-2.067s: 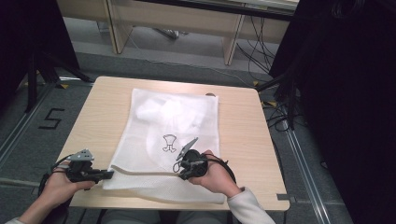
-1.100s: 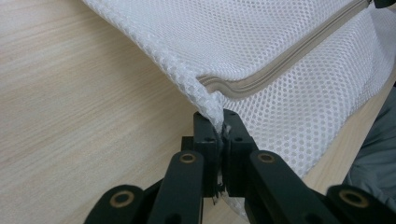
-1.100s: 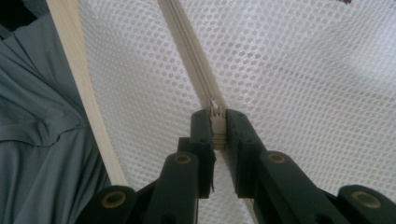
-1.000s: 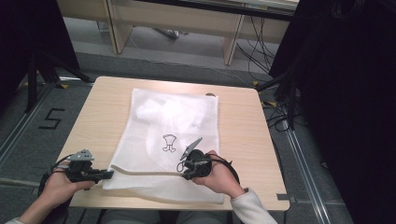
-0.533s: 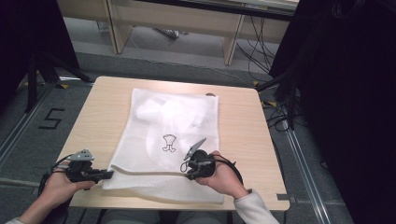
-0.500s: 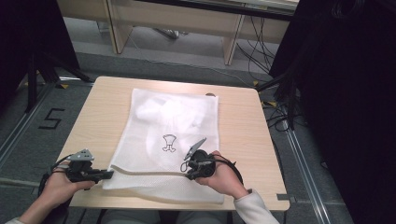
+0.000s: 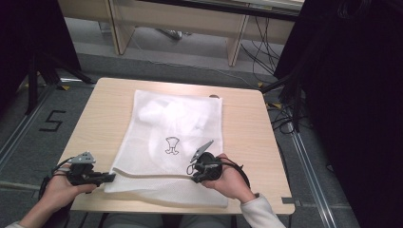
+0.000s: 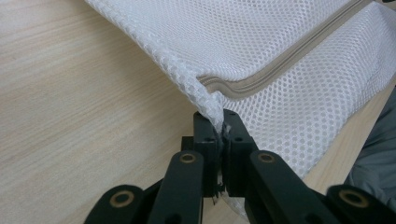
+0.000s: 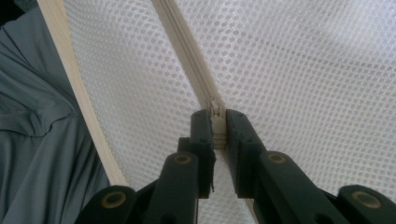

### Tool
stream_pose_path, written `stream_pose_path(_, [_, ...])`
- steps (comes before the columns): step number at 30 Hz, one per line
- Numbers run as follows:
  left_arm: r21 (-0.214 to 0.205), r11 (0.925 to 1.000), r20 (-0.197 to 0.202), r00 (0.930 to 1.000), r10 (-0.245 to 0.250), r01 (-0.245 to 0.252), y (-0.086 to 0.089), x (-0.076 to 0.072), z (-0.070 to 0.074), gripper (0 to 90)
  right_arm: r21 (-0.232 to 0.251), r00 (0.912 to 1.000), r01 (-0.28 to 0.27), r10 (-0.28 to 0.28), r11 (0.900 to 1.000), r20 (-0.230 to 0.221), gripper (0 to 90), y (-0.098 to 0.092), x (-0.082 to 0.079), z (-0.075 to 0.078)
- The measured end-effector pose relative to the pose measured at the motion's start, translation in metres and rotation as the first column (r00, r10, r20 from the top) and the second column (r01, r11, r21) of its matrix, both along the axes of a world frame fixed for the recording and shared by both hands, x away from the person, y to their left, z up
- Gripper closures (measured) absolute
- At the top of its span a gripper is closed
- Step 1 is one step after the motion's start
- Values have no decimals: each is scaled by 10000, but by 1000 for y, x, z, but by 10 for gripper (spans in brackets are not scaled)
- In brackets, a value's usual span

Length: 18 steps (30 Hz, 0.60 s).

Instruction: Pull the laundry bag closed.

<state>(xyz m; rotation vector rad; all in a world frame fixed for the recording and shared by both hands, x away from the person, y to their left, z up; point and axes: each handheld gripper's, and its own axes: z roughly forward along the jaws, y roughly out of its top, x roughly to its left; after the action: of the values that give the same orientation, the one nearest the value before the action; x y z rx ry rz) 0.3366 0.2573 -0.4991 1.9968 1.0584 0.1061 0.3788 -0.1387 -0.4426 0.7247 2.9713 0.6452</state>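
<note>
While I hold both tools at the near edge of the table (image 7: 247, 123), my left gripper (image 7: 110, 177) has its jaws pressed together on the near left corner of the white mesh laundry bag (image 7: 176, 128). In the left gripper view that gripper (image 8: 220, 125) pinches the mesh right at the end of the beige zipper (image 8: 280, 70), and the fabric rises from the wood there. My right gripper (image 7: 194, 176) sits further right along the same near edge, its jaws pinching the zipper pull (image 9: 216, 122); the right gripper view shows that gripper (image 9: 215, 125) with the small pull caught between the pads and the zipper tape running away from it across the mesh.

Seen from above, the zipper line stretches between my two tools, parallel to the near edge of the table. The bag lies flat on the light wooden top, reaching from the near edge toward the far side, with a small black printed mark (image 7: 172, 145) at its middle and something pale bunched inside its far left part. My left hand (image 7: 59, 190) and right hand (image 7: 230, 178) come in from the near side. A "5" (image 7: 51, 122) is marked on the floor to the left.
</note>
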Motion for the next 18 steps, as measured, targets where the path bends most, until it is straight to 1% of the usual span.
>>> stream_pose_path(1, [-8,10000,-8,10000,2,-2,0,0,0,858,-74,10000,4,-4,10000,34,824,-1,0,0])
stream_pose_path(2, [-29,10000,-11,10000,15,-15,0,0,0,858,-20,10000,-18,18,10000,8,824,-2,0,0])
stream_pose_path(3, [-6,10000,-5,10000,-8,8,0,0,0,857,-54,9999,144,-144,9999,-4,824,-2,-1,1])
stream_pose_path(4, [-1,10000,-7,10000,-18,18,0,0,0,858,-10,10000,43,-43,10000,11,824,-3,0,1])
stream_pose_path(6, [-8,10000,-27,10000,-2,2,0,0,0,858,-2,9999,135,-135,9999,53,824,-4,0,2])
stream_pose_path(8, [147,9999,-112,9999,-43,45,0,0,1,858,-22,9999,105,-105,9999,74,824,-5,0,2])
stream_pose_path(10, [94,9999,-140,9999,-98,99,1,0,1,858,0,9999,145,-145,9999,59,824,-6,0,1])
stream_pose_path(11, [20,10000,-9,10000,-18,18,0,0,0,858,-15,9999,134,-134,9999,45,824,-6,0,1])
stream_pose_path(12, [18,10000,-16,10000,-5,5,0,0,0,858,-11,9998,163,-163,9999,61,824,-6,0,2])
stream_pose_path(13, [163,9999,-105,9999,-47,49,0,0,1,858,-32,9999,159,-159,9999,9,824,-7,-1,2])
stream_pose_path(14, [110,9999,-124,9999,-109,110,1,0,1,857,30,10000,81,-81,10000,43,824,-7,0,2])
stream_pose_path(17, [85,9999,-115,9999,-63,64,1,0,1,858,-19,9999,101,-101,9999,25,824,-8,-1,1])
stream_pose_path(18, [-45,10000,3,10000,29,-29,0,0,0,858,3,9999,109,-109,9999,25,824,-8,0,1])
